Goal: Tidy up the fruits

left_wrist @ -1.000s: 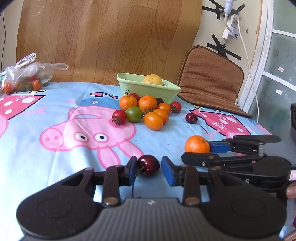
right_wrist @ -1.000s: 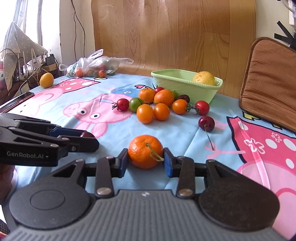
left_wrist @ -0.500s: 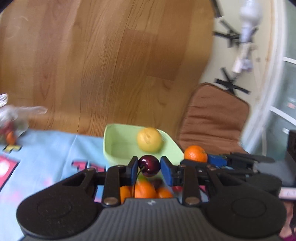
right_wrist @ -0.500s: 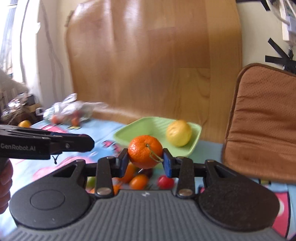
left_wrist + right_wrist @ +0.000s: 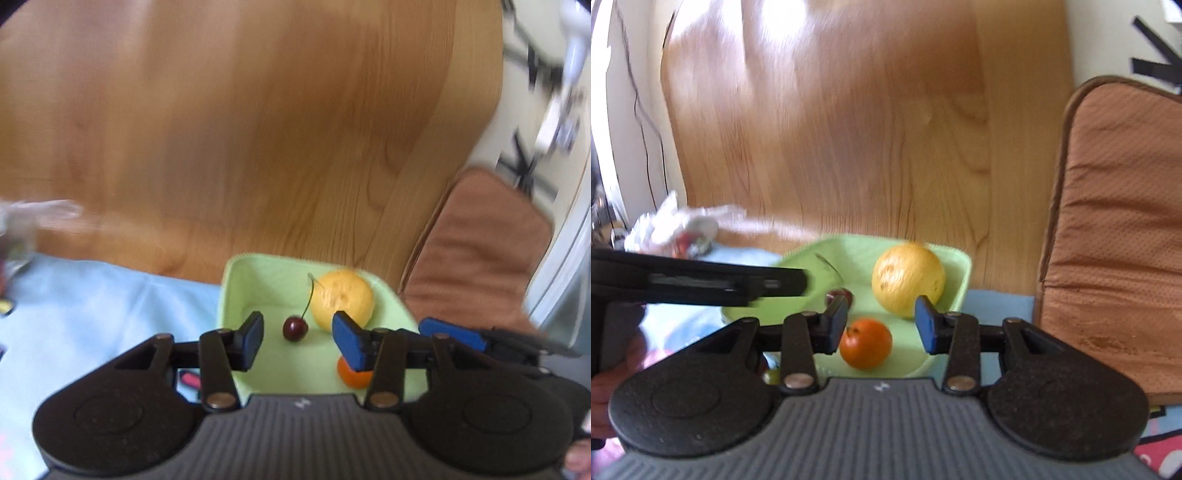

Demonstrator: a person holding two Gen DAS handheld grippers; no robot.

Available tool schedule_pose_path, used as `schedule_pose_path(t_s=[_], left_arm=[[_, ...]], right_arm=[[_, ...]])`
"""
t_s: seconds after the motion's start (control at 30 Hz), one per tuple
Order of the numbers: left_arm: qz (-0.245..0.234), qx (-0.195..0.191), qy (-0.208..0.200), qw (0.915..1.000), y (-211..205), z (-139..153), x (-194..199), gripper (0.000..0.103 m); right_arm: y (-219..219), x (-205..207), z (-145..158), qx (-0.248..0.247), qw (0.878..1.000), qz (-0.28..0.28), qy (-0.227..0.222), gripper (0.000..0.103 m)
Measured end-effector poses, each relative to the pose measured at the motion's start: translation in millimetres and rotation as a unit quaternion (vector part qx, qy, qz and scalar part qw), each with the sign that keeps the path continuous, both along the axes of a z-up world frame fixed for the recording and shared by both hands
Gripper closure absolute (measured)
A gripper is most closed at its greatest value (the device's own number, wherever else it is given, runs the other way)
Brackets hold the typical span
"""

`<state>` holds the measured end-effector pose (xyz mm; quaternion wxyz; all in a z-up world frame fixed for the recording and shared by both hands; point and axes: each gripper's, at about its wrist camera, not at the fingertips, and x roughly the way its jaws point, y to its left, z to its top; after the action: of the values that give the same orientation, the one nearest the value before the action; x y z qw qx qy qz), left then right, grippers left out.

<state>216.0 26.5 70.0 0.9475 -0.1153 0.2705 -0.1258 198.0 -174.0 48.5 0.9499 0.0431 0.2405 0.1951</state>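
Note:
Both grippers hang over the green bowl (image 5: 236,280). My left gripper (image 5: 299,336) has its jaws opening; the dark red cherry (image 5: 294,328) lies loose on the bowl floor between and below the blue pads, stem up. A yellow citrus fruit (image 5: 341,299) rests at the bowl's back. My right gripper (image 5: 881,325) also has its jaws opening, and the orange tangerine (image 5: 866,343) sits free in the bowl (image 5: 955,291) below them, with a gap at the right pad. In the left wrist view the tangerine (image 5: 352,374) is half hidden behind a finger.
A wooden board (image 5: 849,129) stands right behind the bowl. A brown cushion (image 5: 1115,221) leans at the right. A plastic bag of fruit (image 5: 676,229) lies at the far left on the blue tablecloth (image 5: 92,295). A hand (image 5: 613,384) holds the left gripper.
Both grippers travelled from the table up to the bowl with their fruit. The left jaws then let go of the cherry and the right jaws let go of the tangerine; both lie in the bowl.

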Motion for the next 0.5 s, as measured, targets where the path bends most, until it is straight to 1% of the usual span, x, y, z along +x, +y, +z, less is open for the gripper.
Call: schedule_pose_path(t_s=[0.07,0.13,0.2,0.3,0.37,0.43,0.5], left_arm=[[0.016,-0.01,-0.013,0.9997,13,9,-33,0.061],[0.028,-0.003,-0.025,0.9993,22,8,-72,0.061],[0.035,0.015,-0.029,0.9988,25,2,-108,0.061],[0.041,0.046,-0.03,0.9976,25,-14,-160,0.061],[0.038,0.048,-0.024,0.9978,24,-26,-184,0.061],[0.034,0.049,-0.016,0.9981,24,-32,-197,0.061],[0.04,0.056,-0.01,0.9976,25,-39,-205,0.061]], right_arm=[[-12,-13,7,0.02,1.0,-0.002,0.004,0.06],[-22,-34,9,0.025,1.0,-0.001,0.009,0.06],[-29,-58,5,0.022,1.0,-0.003,0.016,0.06],[-30,-87,-6,0.02,0.999,0.002,0.04,0.06],[-26,-104,-11,0.016,0.999,0.008,0.049,0.06],[-19,-120,-14,0.015,0.998,0.021,0.052,0.06],[-6,-130,-17,0.011,0.998,0.041,0.055,0.06]])
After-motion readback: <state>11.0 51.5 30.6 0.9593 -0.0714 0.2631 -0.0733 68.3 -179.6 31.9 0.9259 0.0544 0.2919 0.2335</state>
